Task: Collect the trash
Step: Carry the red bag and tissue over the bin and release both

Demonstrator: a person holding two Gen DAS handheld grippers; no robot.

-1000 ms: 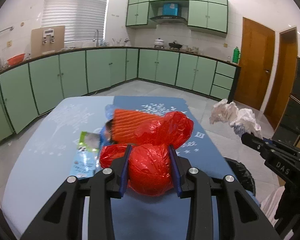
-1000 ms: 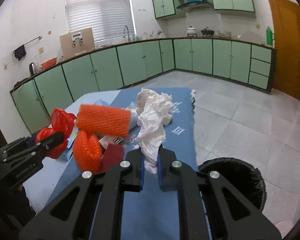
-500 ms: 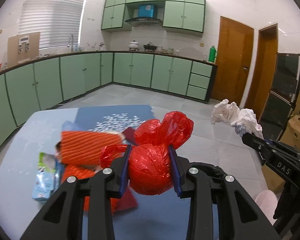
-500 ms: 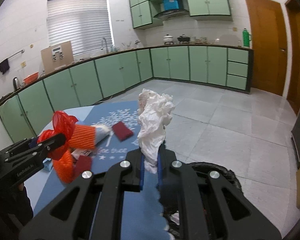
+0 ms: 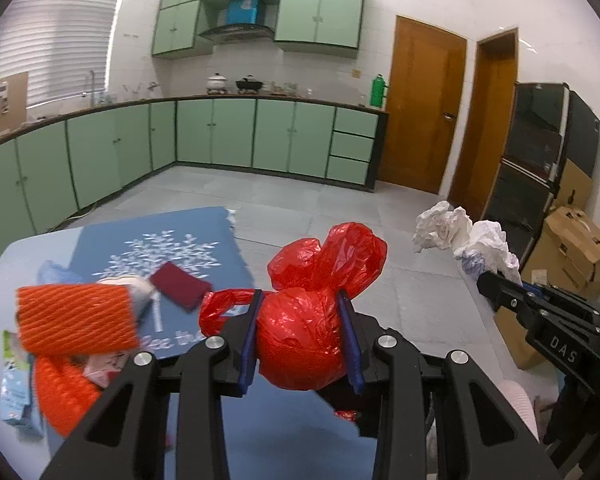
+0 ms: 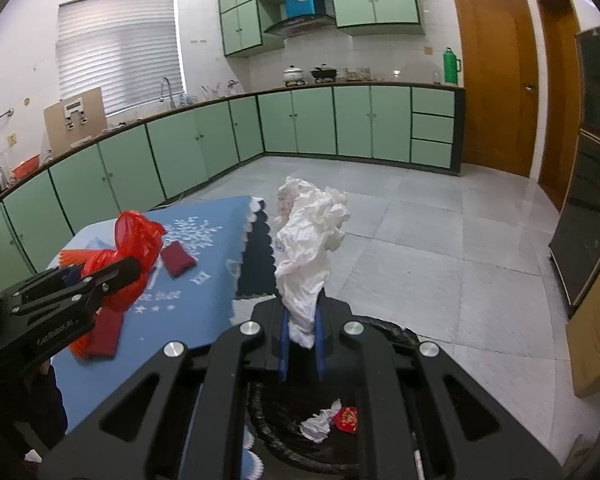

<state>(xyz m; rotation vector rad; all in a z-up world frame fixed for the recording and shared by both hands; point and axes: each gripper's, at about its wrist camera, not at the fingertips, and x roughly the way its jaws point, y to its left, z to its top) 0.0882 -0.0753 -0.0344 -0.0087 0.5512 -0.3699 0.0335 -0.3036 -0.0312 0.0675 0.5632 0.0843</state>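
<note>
Now each gripper grips one item: red bag, white tissue wad.

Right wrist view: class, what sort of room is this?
Most likely a home kitchen: green cabinets run along a counter, a range hood hangs above pots, and a sink tap stands under the window.

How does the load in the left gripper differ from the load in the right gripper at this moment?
The left gripper holds a red plastic bag, glossy and balled round, so its jaws stand wide apart. The right gripper holds crumpled white paper, matte and tall, pinched at its lower end with the jaws nearly together. The paper hangs over the black bin; the bag is nearer the table edge. Both are crumpled trash held in the air.
</note>
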